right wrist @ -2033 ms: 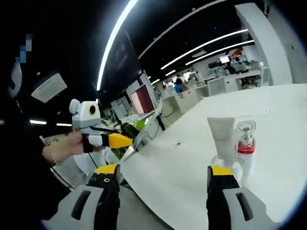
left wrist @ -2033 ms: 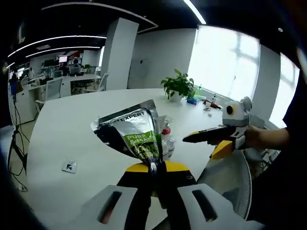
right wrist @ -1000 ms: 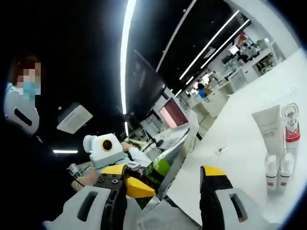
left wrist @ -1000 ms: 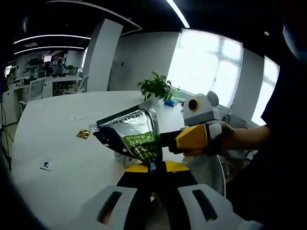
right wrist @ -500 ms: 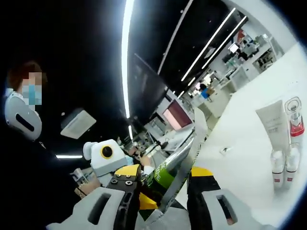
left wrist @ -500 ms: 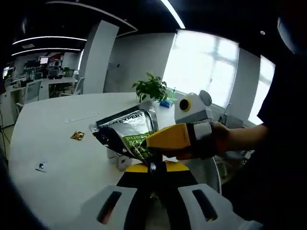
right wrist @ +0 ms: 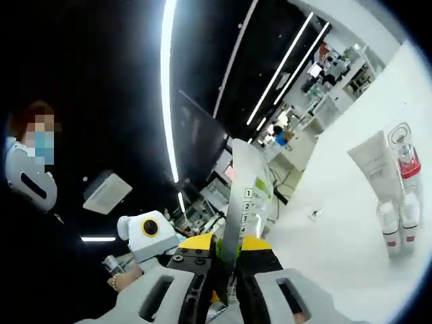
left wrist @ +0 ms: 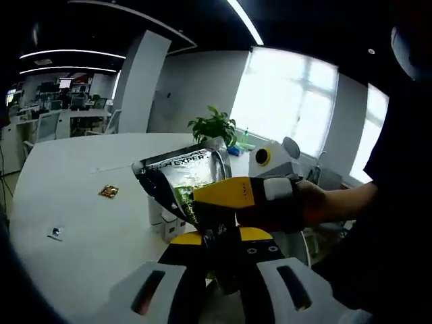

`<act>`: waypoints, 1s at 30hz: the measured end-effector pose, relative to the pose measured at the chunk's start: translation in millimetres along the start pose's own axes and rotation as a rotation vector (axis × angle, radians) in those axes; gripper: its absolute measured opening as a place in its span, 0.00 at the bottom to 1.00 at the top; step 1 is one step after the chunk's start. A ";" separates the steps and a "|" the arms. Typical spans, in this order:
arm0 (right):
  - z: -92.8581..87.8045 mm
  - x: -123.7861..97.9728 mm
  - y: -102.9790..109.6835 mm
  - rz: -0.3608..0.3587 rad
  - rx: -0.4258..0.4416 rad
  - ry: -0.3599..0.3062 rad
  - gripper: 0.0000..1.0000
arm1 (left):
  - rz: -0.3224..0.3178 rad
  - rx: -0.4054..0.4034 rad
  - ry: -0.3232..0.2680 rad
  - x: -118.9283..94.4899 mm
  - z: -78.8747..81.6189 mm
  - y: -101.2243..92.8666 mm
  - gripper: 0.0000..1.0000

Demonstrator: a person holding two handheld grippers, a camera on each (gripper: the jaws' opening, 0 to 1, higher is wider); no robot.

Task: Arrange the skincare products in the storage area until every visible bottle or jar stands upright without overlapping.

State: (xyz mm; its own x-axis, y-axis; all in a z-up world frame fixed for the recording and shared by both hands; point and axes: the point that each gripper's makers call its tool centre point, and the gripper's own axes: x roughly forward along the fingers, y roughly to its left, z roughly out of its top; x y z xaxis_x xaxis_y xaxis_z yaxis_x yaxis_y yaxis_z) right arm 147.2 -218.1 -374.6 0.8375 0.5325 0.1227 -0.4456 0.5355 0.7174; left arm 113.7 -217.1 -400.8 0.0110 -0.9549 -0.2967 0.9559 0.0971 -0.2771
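A silver pouch (left wrist: 179, 177) with a green label hangs over the near edge of the white table (left wrist: 81, 202). In the left gripper view, the right gripper (left wrist: 219, 197) reaches in from the right, its yellow jaws shut on the pouch's lower part. My left gripper (left wrist: 219, 243) sits just below the pouch with its jaws slightly apart. The right gripper view shows the pouch (right wrist: 246, 199) edge-on, pinched by the right gripper (right wrist: 226, 260). A white tube (right wrist: 373, 162), a red-capped bottle (right wrist: 407, 152) and two small bottles (right wrist: 398, 223) stand upright on the table (right wrist: 337, 243).
A potted plant (left wrist: 216, 125) stands at the table's far side. A small brown packet (left wrist: 108, 191) and a small flat item (left wrist: 55, 233) lie on the table. Small white bottles (left wrist: 164, 219) stand behind the pouch. A person's hand (left wrist: 317, 202) holds the right gripper.
The right gripper has come in and shut on the pouch. The left gripper's jaws have parted a little, and the pouch has shifted up and left above them.
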 end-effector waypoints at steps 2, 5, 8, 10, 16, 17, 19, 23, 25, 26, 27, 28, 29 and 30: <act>0.6 0.6 4.6 0.021 0.012 -0.002 0.00 | -0.005 -0.003 -0.007 0.0 0.4 -0.8 0.17; 1.1 0.2 7.8 0.035 0.017 0.003 0.00 | -0.019 -0.011 -0.027 -0.6 1.3 -3.1 0.17; 3.3 -1.7 9.4 0.044 0.018 0.007 0.00 | -0.032 -0.006 -0.036 -1.1 0.5 -5.5 0.22; 6.3 -3.5 10.8 0.056 0.023 0.005 0.00 | -0.050 -0.038 -0.059 -3.2 1.6 -7.1 0.25; 10.1 -6.0 6.9 0.049 0.020 0.008 0.00 | -0.044 -0.144 -0.094 -15.5 -1.9 6.0 0.28; 10.5 -6.2 7.1 0.051 0.021 0.008 0.00 | -0.043 -0.154 -0.096 -17.0 -3.0 7.6 0.29; 11.2 -6.4 7.9 0.057 0.021 0.010 0.00 | -0.037 -0.183 -0.109 -20.6 -4.3 11.7 0.29; 9.9 -5.7 8.4 0.061 0.020 0.024 0.00 | -0.036 -0.232 -0.131 -25.2 -4.8 16.6 0.34; 8.3 -5.3 12.3 0.080 0.027 0.033 0.00 | -0.047 -0.252 -0.148 -26.5 -2.9 16.9 0.39; 7.4 -4.9 14.3 0.088 0.025 0.038 0.00 | -0.063 -0.264 -0.156 -26.8 -1.5 15.1 0.42; 5.7 -4.1 17.6 0.104 0.022 0.047 0.00 | -0.103 -0.292 -0.169 -26.8 1.6 9.5 0.45; 4.2 -3.6 20.5 0.117 0.025 0.055 0.00 | -0.120 -0.310 -0.172 -26.7 2.6 7.2 0.49; 2.4 -3.3 25.6 0.142 0.029 0.063 0.00 | -0.135 -0.322 -0.183 -26.6 4.8 5.3 0.52; 2.2 -2.5 28.9 0.156 0.033 0.063 0.00 | -0.152 -0.328 -0.200 -27.3 6.8 6.0 0.55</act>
State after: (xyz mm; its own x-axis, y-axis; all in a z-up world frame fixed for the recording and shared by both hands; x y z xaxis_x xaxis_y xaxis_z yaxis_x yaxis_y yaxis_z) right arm 133.0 -205.4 -352.7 0.7366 0.6485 0.1919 -0.5576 0.4218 0.7150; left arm 121.1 -192.4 -388.1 -0.0352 -0.9978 -0.0558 0.8074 0.0046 -0.5901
